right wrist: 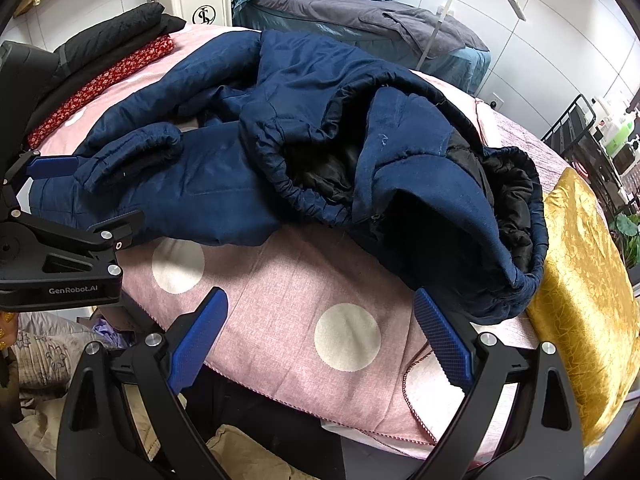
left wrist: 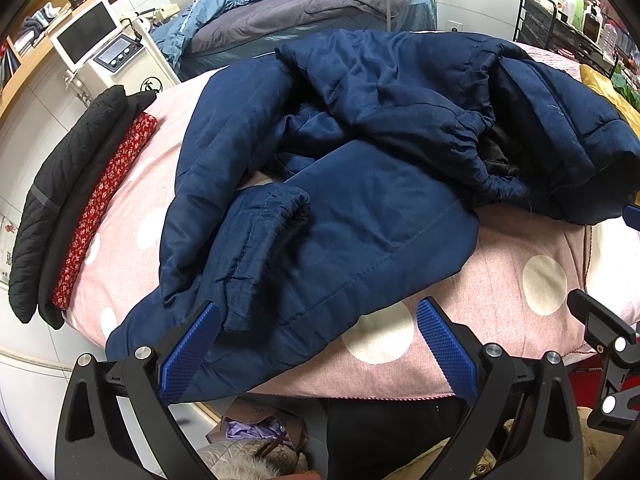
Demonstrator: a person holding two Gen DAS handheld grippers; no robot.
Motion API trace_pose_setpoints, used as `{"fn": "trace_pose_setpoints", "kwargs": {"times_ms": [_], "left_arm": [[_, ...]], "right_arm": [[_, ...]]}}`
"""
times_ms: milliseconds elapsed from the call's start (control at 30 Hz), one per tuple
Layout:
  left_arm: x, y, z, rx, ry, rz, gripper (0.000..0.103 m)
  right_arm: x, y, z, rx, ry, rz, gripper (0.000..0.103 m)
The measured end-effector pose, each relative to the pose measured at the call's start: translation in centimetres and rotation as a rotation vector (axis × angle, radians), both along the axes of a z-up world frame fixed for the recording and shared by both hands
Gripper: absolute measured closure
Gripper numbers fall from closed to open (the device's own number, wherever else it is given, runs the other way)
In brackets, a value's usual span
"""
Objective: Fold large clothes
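Left gripper (left wrist: 318, 354) wide open at bed's near edge, right gripper (right wrist: 320, 342) likewise empty | navy padded jacket (left wrist: 360, 168) crumpled mid-bed | risk: slippery hem overhanging edge may slide off.

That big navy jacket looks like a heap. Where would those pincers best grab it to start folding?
Probably the bottom hem of the navy padded jacket, coming in low from the near edge of the bed. There the stitched hem lies flat and overhangs the pink dotted cover, so a finger could slide beneath. The left gripper, open, already straddles it; the bunched sleeve cuff is bulkier.
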State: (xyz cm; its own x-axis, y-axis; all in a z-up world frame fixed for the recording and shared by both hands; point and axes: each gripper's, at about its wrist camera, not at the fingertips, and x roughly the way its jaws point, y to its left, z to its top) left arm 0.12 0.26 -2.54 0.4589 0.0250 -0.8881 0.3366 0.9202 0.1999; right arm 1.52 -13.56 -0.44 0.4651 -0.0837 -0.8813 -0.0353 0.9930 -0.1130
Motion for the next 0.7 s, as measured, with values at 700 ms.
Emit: {"fn": "trace_pose_setpoints", "kwargs": {"times_ms": [700], "left_arm": [[0.32,0.54,-0.57,0.001,0.017,0.003,0.006]], "right_arm": [[0.44,0.63,-0.68,-0.006,0.019,0.013,0.01]]}}
